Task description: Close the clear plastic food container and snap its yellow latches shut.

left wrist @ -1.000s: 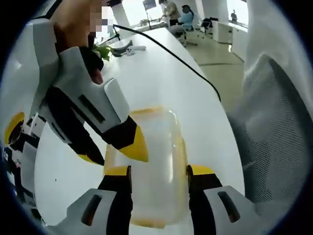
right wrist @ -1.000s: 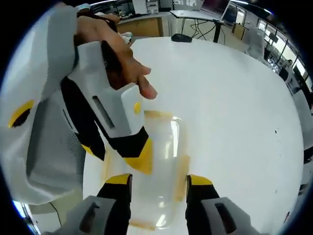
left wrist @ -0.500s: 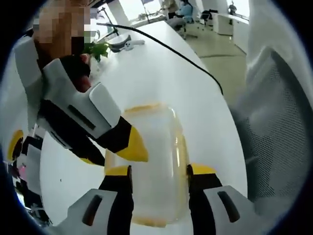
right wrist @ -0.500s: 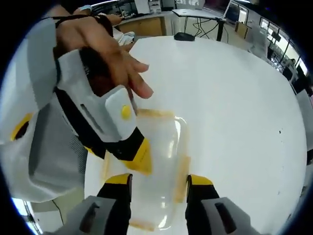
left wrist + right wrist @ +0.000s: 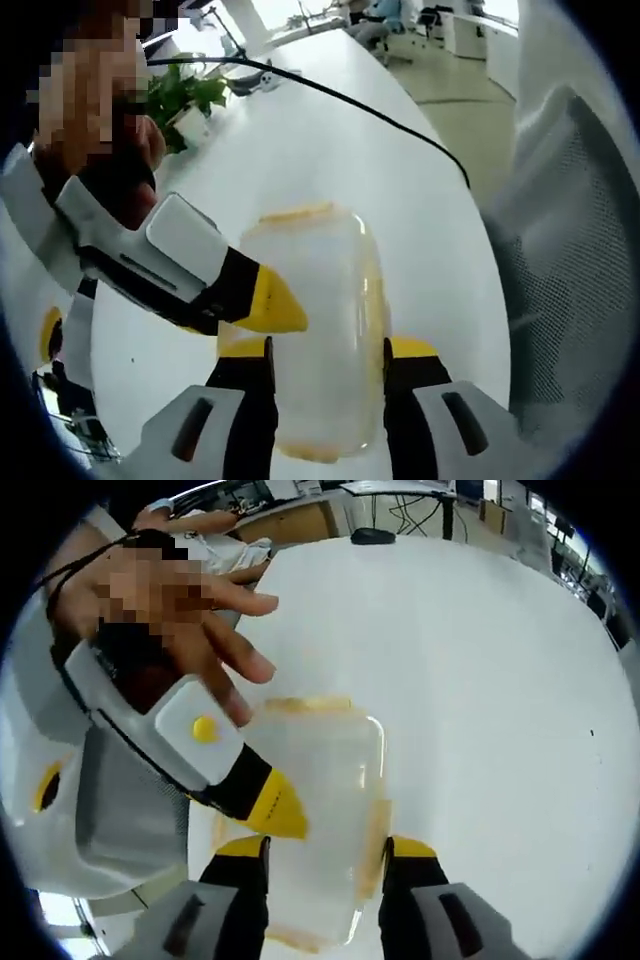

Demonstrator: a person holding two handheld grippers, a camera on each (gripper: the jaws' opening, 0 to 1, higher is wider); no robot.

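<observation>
White table: cable and plant beyond the container.

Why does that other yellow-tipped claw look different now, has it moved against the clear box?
Yes. In the left gripper view the right gripper has tilted flatter across the container, its yellow tip staying at the box's near left edge.

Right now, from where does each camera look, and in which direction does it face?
Left gripper view: rides on the left gripper, looking down on the clear container on the white table; the right gripper and a hand enter.
Right gripper view: rides on the right gripper, looking down on the container; the left gripper and a hand enter.
Shared: container, table, both grippers.
</observation>
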